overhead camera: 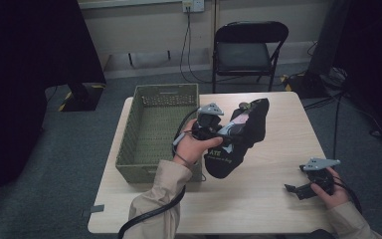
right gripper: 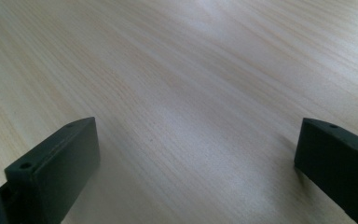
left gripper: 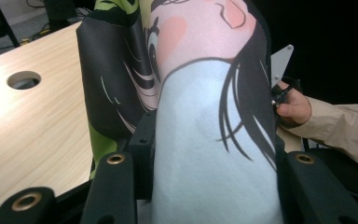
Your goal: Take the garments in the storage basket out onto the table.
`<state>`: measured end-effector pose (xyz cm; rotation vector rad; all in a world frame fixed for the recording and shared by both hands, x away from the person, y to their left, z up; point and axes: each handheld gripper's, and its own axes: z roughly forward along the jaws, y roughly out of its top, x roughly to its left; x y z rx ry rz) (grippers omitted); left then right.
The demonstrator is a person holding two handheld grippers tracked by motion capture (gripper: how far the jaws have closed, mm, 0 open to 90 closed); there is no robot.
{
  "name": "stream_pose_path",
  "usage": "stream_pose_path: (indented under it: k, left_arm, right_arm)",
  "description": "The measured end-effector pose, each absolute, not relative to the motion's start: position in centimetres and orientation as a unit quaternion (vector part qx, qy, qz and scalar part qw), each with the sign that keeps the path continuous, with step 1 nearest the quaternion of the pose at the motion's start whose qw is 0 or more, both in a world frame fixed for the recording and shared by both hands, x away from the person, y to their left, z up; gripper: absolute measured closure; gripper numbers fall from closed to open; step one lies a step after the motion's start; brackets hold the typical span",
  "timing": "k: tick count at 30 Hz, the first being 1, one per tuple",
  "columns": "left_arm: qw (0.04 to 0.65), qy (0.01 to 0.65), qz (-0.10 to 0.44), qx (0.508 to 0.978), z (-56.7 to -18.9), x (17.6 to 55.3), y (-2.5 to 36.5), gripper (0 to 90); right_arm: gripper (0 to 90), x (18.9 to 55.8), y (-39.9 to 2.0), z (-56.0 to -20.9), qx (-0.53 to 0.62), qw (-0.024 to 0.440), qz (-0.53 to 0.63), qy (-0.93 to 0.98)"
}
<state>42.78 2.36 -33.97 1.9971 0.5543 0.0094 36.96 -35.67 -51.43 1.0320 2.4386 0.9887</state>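
Note:
A black fabric piece (overhead camera: 243, 130) with a cartoon print in pink, pale blue and green hangs above the middle of the table. My left gripper (overhead camera: 220, 133) is shut on it from the left side, held up by the left hand. In the left gripper view the fabric piece (left gripper: 205, 107) is bunched thick between the two black jaws of my left gripper (left gripper: 209, 154). My right gripper (overhead camera: 292, 189) rests low over the table's right front, pointing left. In the right gripper view my right gripper (right gripper: 196, 154) stands open with only bare wood between its jaws.
A green woven basket (overhead camera: 129, 134) sits on the wooden table (overhead camera: 258, 199) at the left, right beside the left hand. A black folding chair (overhead camera: 248, 50) stands behind the table. A round cable hole (left gripper: 23, 80) pierces the tabletop. Dark curtains hang at both sides.

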Motion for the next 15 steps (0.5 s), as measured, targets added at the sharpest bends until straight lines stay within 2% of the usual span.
stream_pose_path:
  k: [15]
  left_arm:
    - [0.508, 0.224, -0.008, 0.831, -36.5, 42.9, 0.0, 55.0]
  right_arm:
    - [0.0, 37.0, -35.7, -51.4, 0.360, 0.157, 0.346, 0.852]
